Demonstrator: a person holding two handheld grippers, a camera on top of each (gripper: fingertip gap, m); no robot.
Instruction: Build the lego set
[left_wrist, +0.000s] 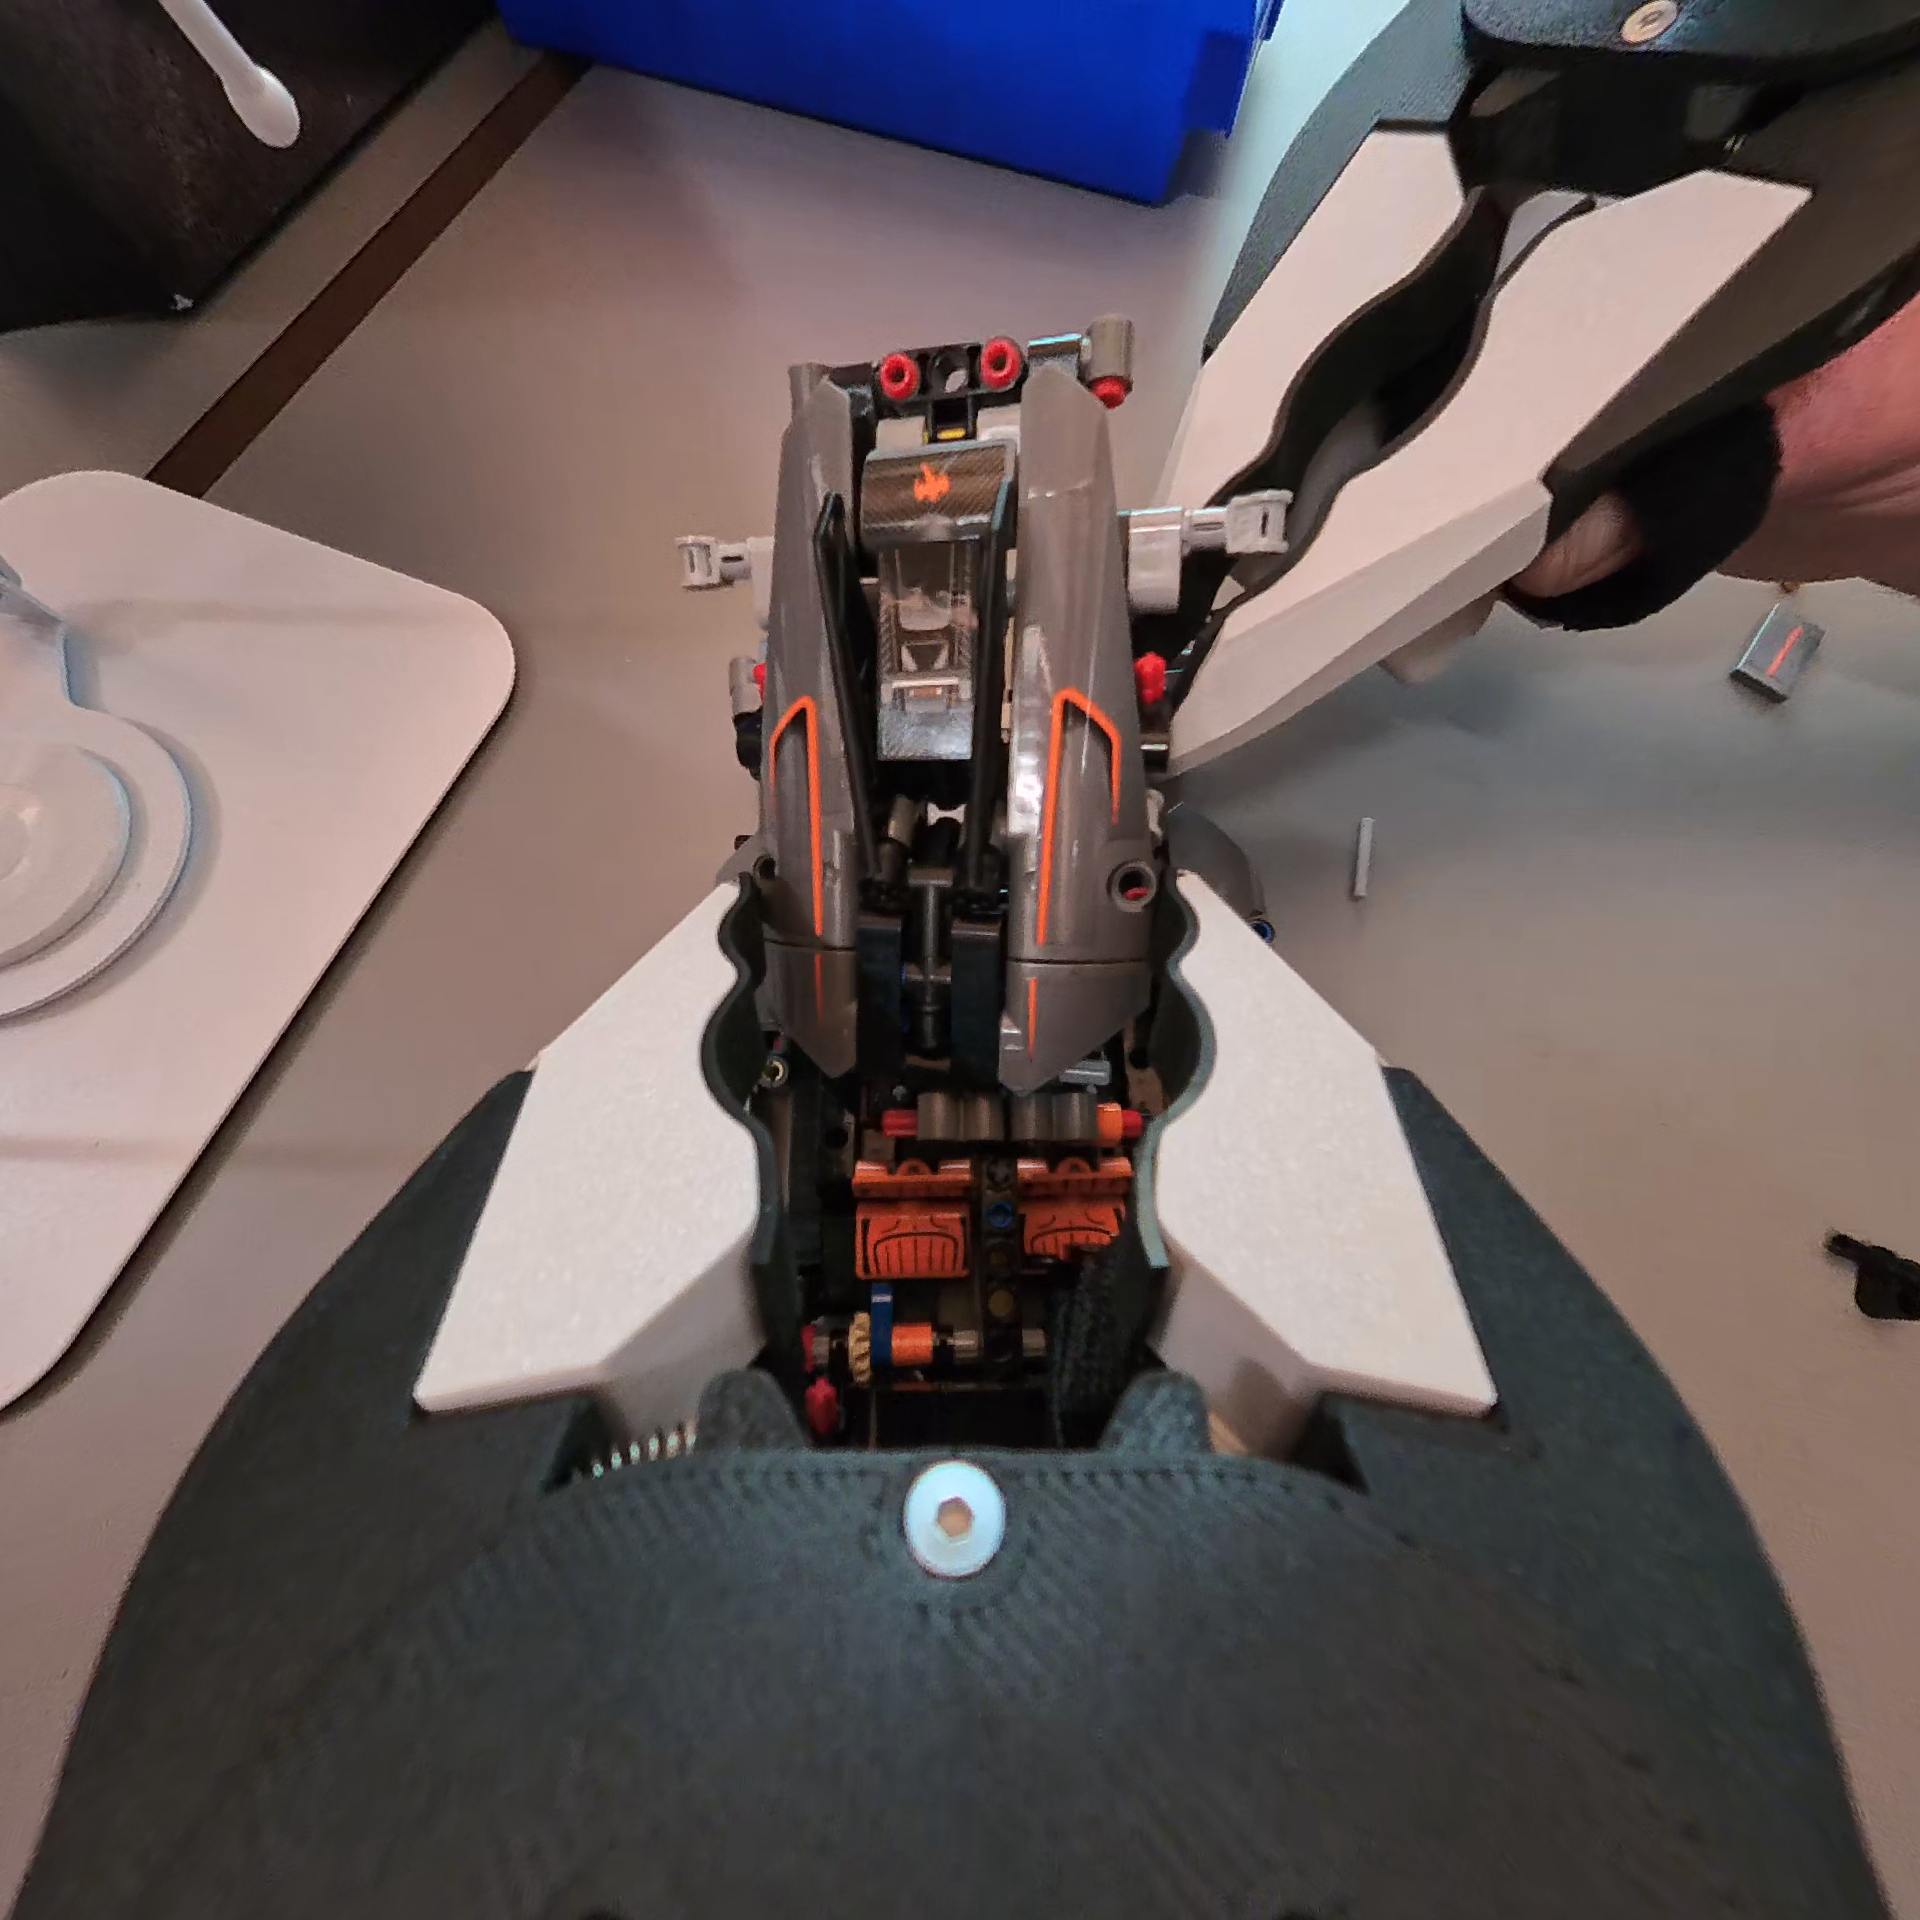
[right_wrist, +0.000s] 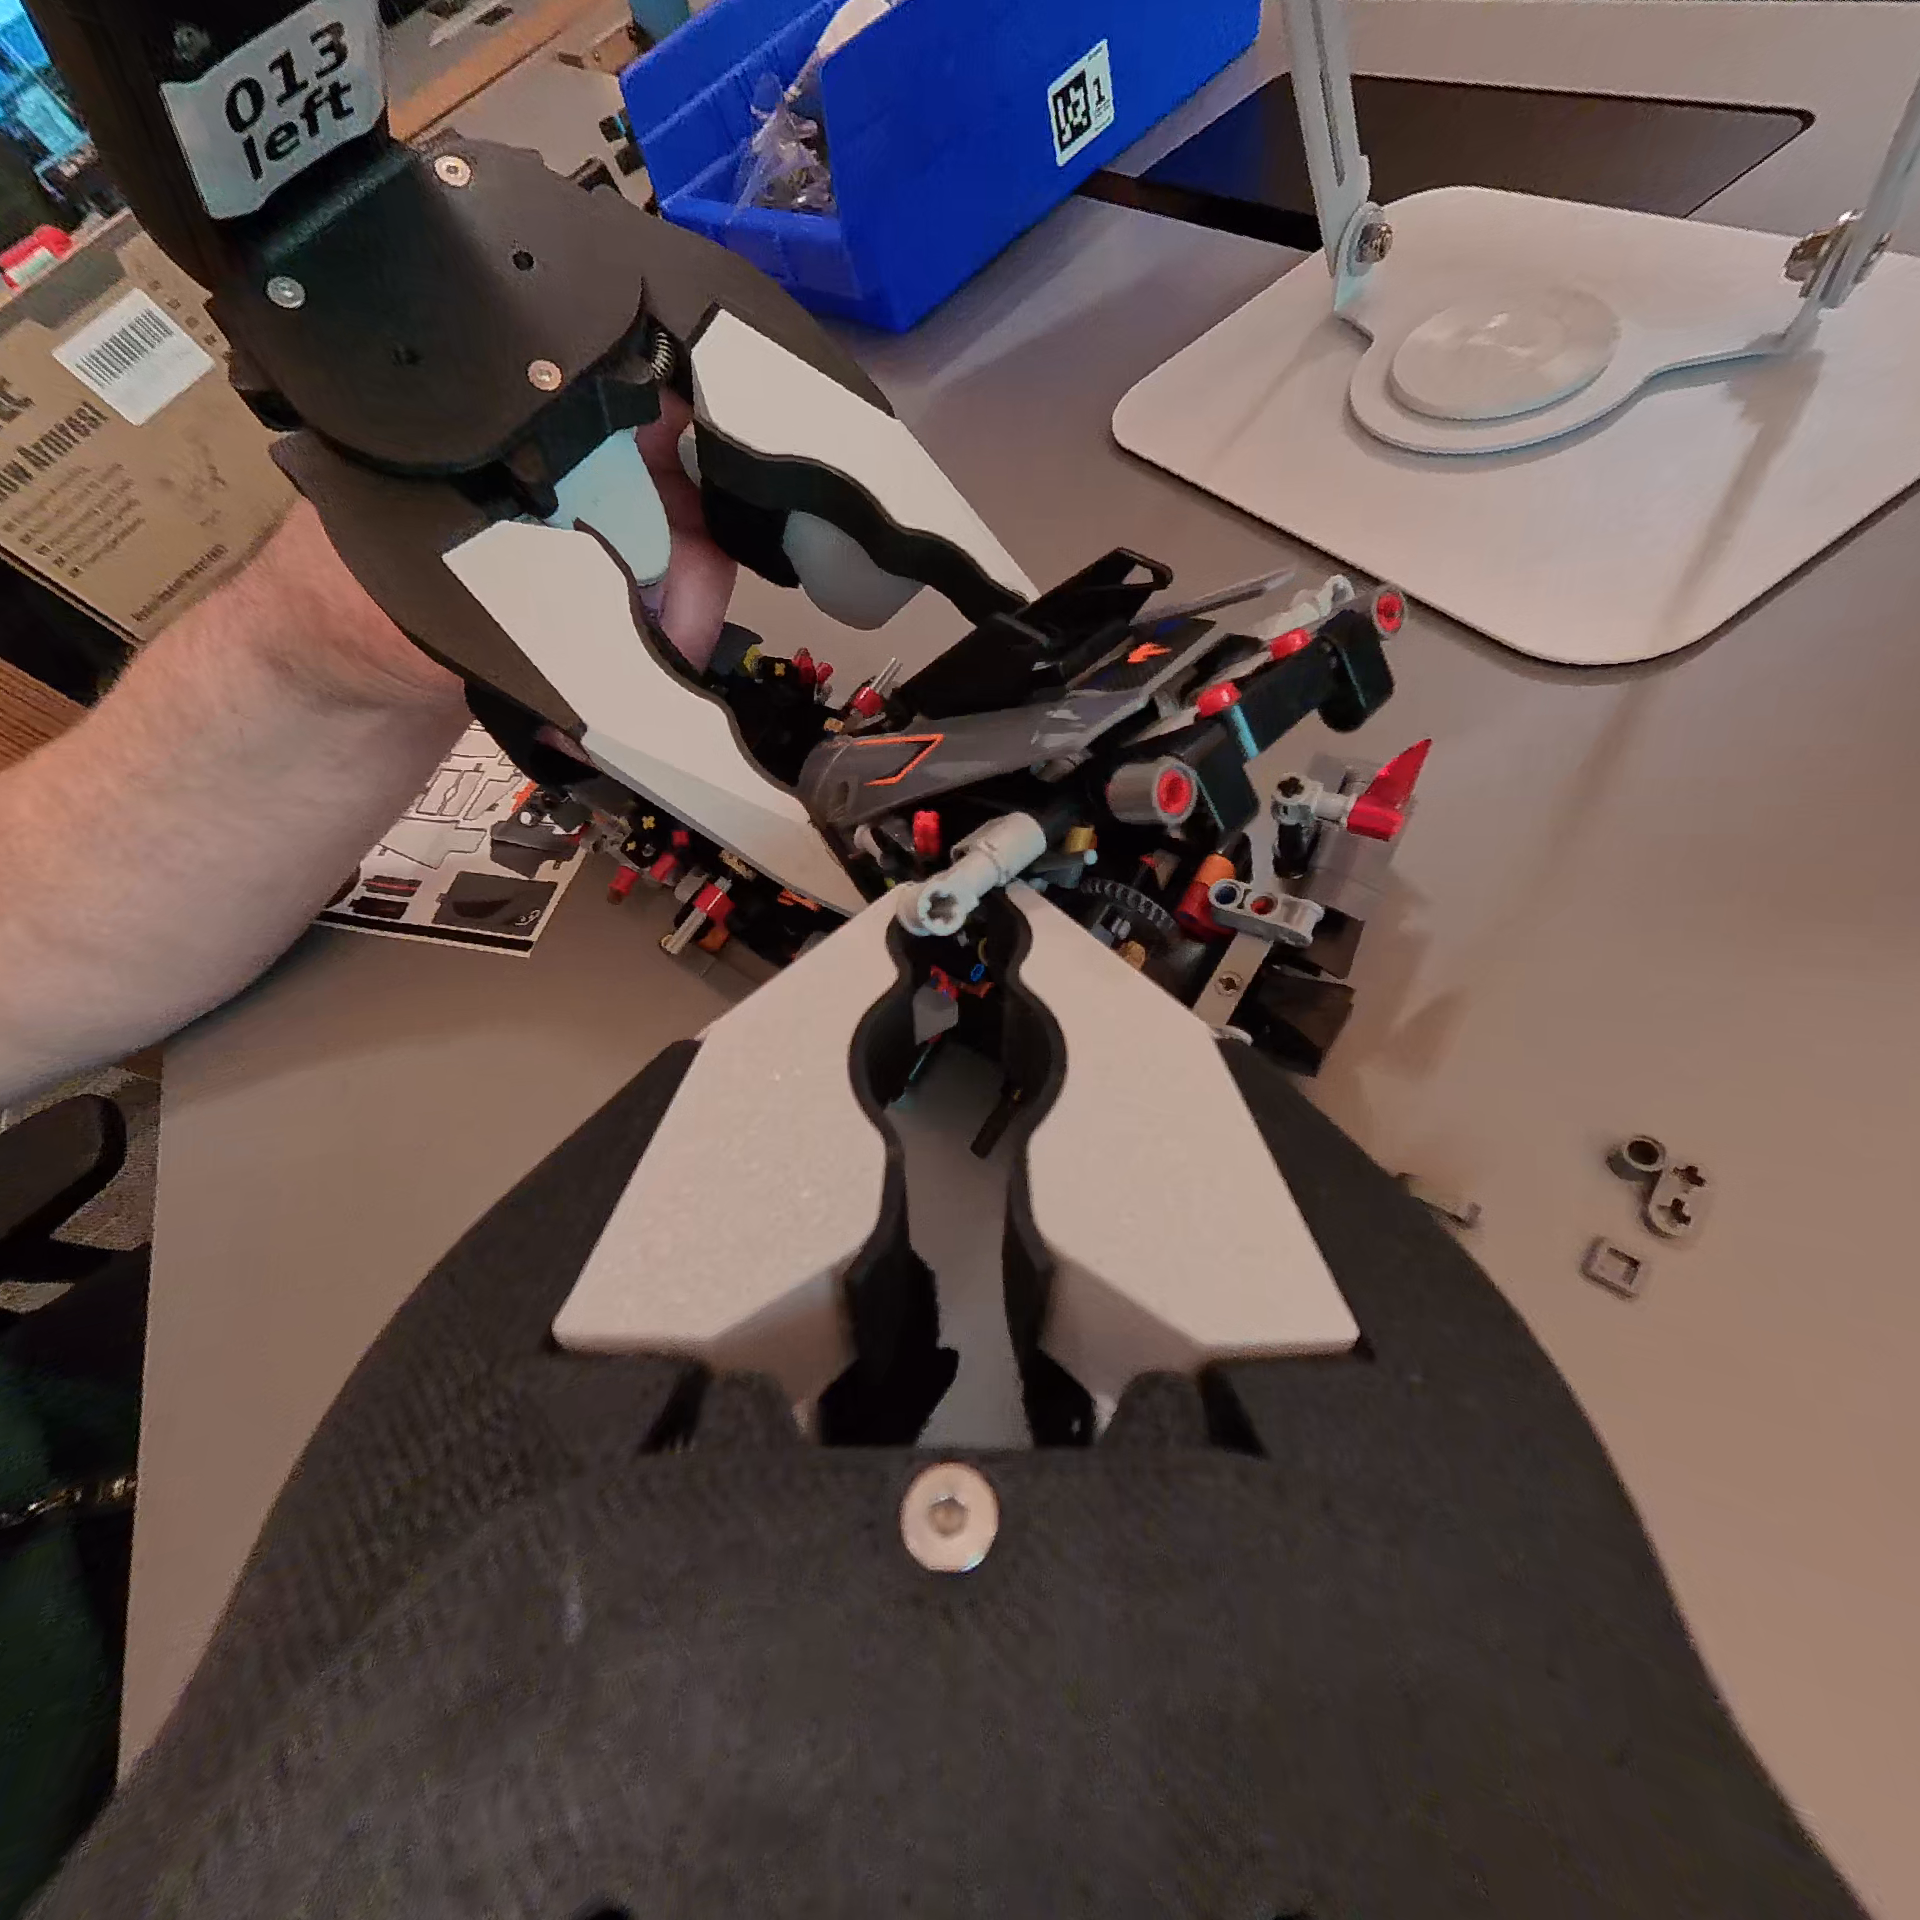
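A grey, black and orange lego car (left_wrist: 940, 727) sits lengthwise between my left gripper's (left_wrist: 956, 925) white fingers (left_wrist: 623, 1143), which are shut on its body. In the right wrist view the left gripper (right_wrist: 935, 748) holds the car (right_wrist: 1039, 727) tilted above the table. My right gripper (right_wrist: 956, 914) comes in at the car's side, and also shows in the left wrist view (left_wrist: 1195, 623). Its jaws stand a narrow gap apart. A light grey axle connector (right_wrist: 977, 862) on the car ends at its tips. I cannot tell whether they pinch it.
A blue bin (right_wrist: 935, 156) and a white stand base (right_wrist: 1558, 468) stand at the back. A second lego assembly with a red cone (right_wrist: 1387, 795) lies under the car, beside a printed sheet (right_wrist: 457, 873). Small loose grey pieces (right_wrist: 1657, 1184) lie at the right. My two grippers' fingertips are within a few centimetres of each other.
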